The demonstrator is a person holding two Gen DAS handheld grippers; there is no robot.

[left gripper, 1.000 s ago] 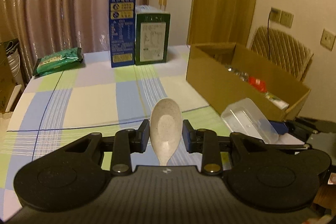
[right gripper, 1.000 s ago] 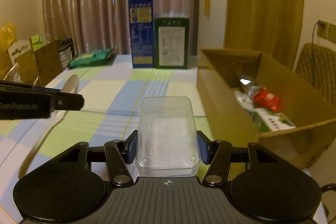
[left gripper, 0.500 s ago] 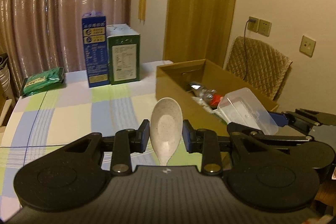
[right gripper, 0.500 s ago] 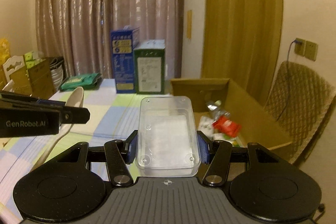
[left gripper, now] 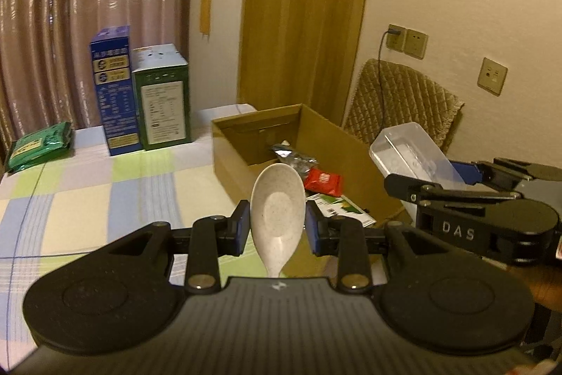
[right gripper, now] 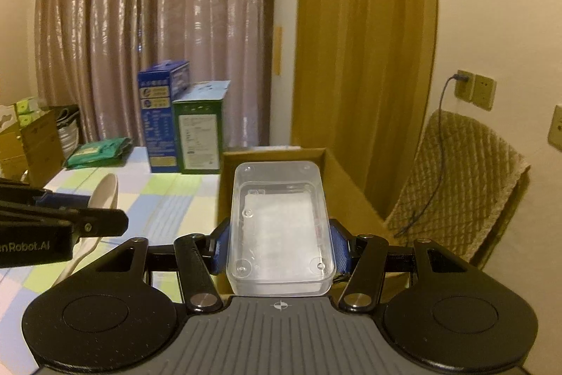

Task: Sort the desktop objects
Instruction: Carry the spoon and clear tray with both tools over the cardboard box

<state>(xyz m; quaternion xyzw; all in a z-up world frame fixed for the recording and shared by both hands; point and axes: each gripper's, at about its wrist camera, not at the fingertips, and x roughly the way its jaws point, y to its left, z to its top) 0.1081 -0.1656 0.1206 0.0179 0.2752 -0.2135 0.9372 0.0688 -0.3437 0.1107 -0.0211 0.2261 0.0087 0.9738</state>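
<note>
- My left gripper [left gripper: 277, 227]: jaws drawn narrow, pads pinching a pale speckled spoon [left gripper: 277, 202] at the base of its bowl. Bowl faces the lens, tip toward 12 o'clock, handle running back under the camera.
- My right gripper [right gripper: 279, 246]: jaws at medium width, blue pads pressed on both long sides of a clear plastic container [right gripper: 279, 224]. Container lies flat, long axis toward 12 o'clock.
- From the left wrist view, the right gripper and its container sit at 3 o'clock, raised off the table.
- From the right wrist view, the left gripper with the spoon shows at 9 o'clock.
- Open cardboard box [left gripper: 242, 136] past the spoon, between 12 and 2 o'clock in the left wrist view. Inside: a red packet [left gripper: 323, 181], a silvery wrapper [left gripper: 293, 157], a green-and-white carton [left gripper: 339, 211].
- In the right wrist view the container covers most of the box opening.
- Checked tablecloth [left gripper: 87, 199] at 9 to 11 o'clock.
- Blue box [left gripper: 114, 90] and green box [left gripper: 163, 101] stand upright, touching, at the table's far edge, 11 o'clock.
- Green packet [left gripper: 38, 146] lies flat at 10 o'clock, near the far left corner.
- Quilted chair [left gripper: 400, 101] at 2 o'clock, behind the cardboard box.
</note>
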